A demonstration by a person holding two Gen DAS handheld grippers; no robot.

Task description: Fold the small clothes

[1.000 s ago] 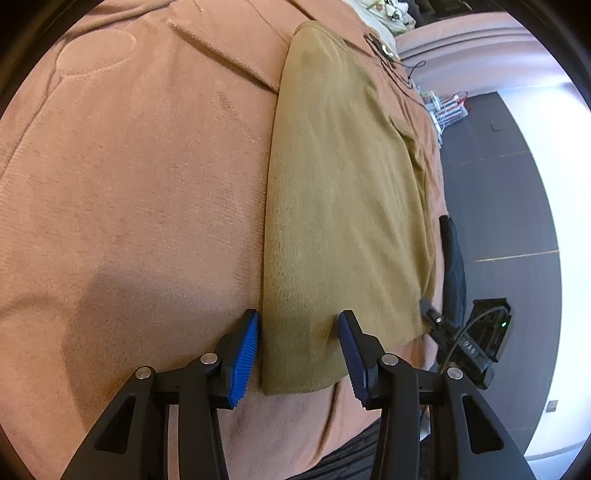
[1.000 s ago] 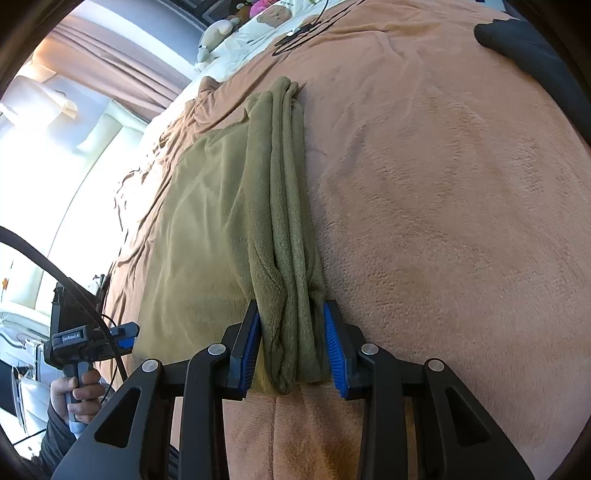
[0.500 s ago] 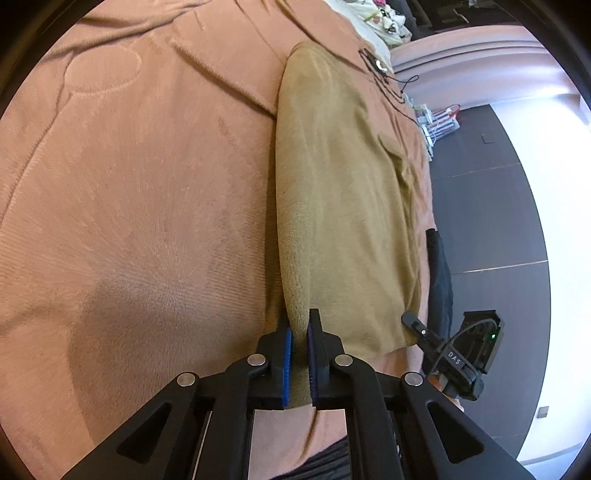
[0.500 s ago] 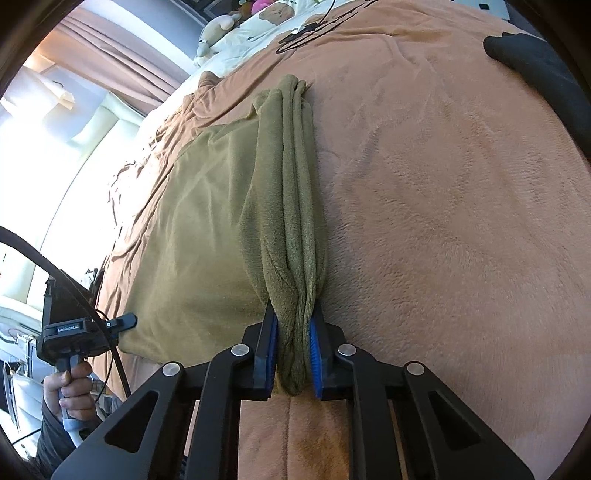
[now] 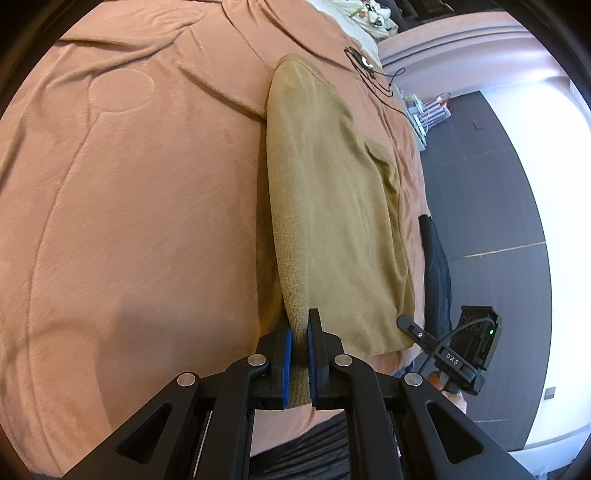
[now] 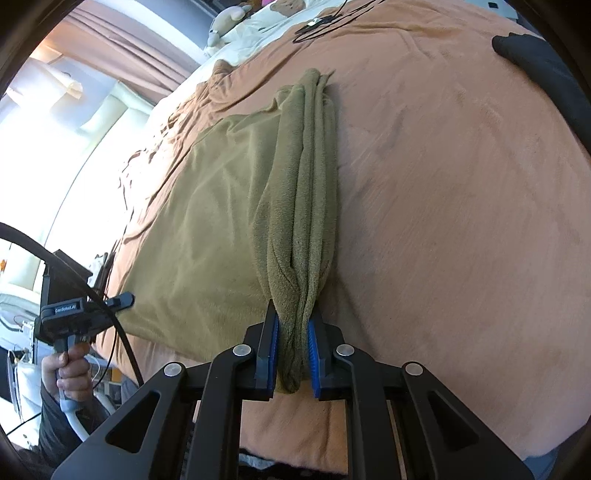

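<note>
The olive cloth (image 5: 332, 206) lies folded on a tan blanket (image 5: 140, 206) that covers the bed. In the left wrist view the cloth runs from 12 o'clock down to 6 o'clock. Its near corner is clamped between the blue pads (image 5: 287, 363) of the left gripper (image 5: 299, 365), with the jaws closed tight on the fabric. The clamped edge rises off the blanket into a ridge.

In the right wrist view the right gripper (image 6: 293, 360) is clenched on a thick bunch of several cloth (image 6: 299, 206) layers at 6 o'clock. The flat remainder of the cloth spreads toward 9 o'clock. The left gripper (image 6: 123, 300) appears at 8 o'clock, held in a hand (image 6: 68, 373).

A dark garment (image 6: 543, 62) lies on the blanket (image 6: 443, 206) at 2 o'clock, well apart from the cloth. A black cable (image 6: 321, 24) lies at 12 o'clock, and what it connects to cannot be determined.
</note>
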